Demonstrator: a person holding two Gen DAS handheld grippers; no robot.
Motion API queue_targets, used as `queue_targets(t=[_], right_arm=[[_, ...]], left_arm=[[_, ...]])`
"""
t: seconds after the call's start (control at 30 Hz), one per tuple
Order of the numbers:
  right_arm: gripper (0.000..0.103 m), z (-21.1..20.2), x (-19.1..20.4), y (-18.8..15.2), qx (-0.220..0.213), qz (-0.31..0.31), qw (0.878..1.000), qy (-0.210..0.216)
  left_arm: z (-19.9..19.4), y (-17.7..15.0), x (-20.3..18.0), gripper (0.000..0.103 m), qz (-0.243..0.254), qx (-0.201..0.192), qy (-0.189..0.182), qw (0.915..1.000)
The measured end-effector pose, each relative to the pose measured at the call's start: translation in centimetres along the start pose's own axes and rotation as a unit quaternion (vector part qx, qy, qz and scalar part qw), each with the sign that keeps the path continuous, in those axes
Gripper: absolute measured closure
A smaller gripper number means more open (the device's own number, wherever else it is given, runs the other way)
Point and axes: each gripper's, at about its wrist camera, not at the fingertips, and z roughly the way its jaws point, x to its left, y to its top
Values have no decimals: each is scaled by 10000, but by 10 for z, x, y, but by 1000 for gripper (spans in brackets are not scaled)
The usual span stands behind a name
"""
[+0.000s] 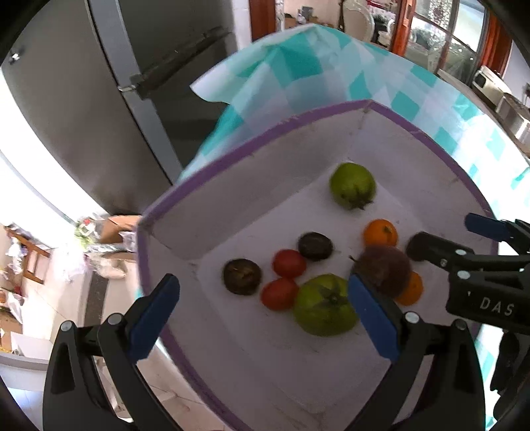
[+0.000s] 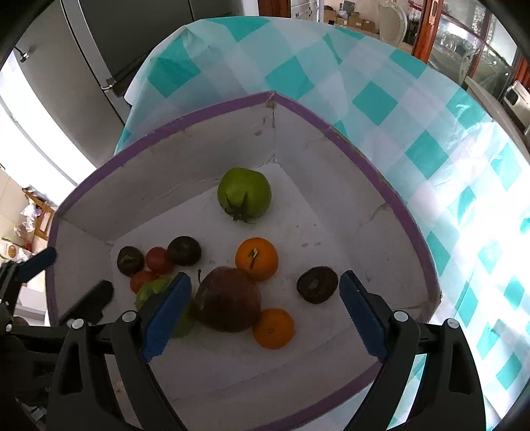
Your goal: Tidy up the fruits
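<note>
Over the box (image 2: pixel 371 172) both tools, left (image 1: pixel 263 318) and right (image 2: pixel 265 311), hang wide and empty above the fruit (image 2: pixel 245 194).

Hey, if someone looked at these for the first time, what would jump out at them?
The white box with its purple rim, sitting on a teal checked cloth, holding loose fruit. A big dark red apple lies mid-floor between two oranges, and a green fruit sits alone near the far corner. Both grippers, left and right, hang open above.

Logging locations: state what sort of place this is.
Probably a home kitchen or dining area: a steel fridge beside a checked tablecloth, a white chair, and fruit in a box.
</note>
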Motion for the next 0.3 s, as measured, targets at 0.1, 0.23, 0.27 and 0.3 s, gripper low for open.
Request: queue_targets(t=[0.1, 0.23, 0.27, 0.3], right_arm=[[15, -24, -8, -7, -301, 232, 9992, -92], [15, -87, -62, -63, -1374, 1274, 9817, -347], [15, -96, -76, -81, -1488, 1492, 9764, -463], [15, -103, -93, -107, -1553, 1753, 9702, -613]], left_arm=[[-17, 0, 0, 2, 15, -196, -14, 9998], [-73, -18, -31, 2, 530, -1111, -170, 9922], [-85, -25, -41, 2, 640, -1343, -332, 9883], [-95, -33, -52, 2, 760, -1536, -531, 9838]])
